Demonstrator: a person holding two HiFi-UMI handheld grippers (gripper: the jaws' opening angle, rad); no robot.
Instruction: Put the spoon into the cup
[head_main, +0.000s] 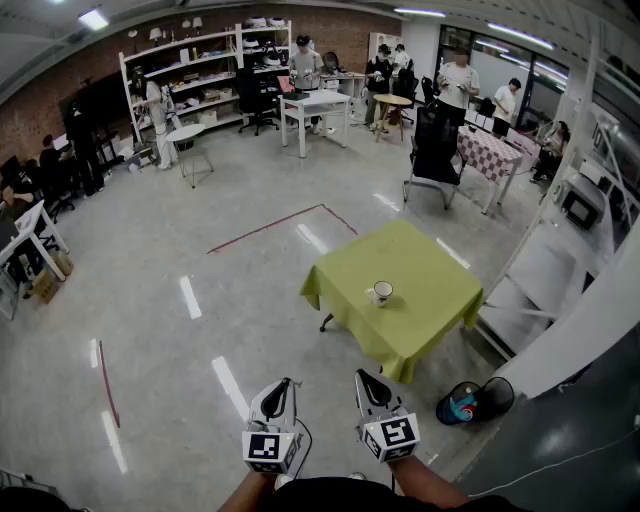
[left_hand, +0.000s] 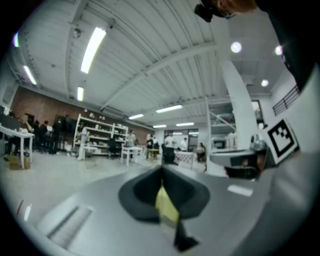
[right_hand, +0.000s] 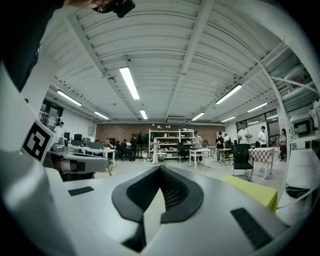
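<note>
Cup (head_main: 381, 293) upright on green table (head_main: 432, 285), handle leftward; left tool (head_main: 287, 384) and right tool (head_main: 362, 378) both closed, empty.

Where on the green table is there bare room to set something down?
The green table shows only the cup, left of its middle. The cloth is bare from the cup to the right and far corners; the strip toward the left corner is narrower. Nothing crowds it.

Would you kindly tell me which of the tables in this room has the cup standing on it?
The table with the yellow-green cloth carries the cup; the white table and the chequered one lie farther back.
</note>
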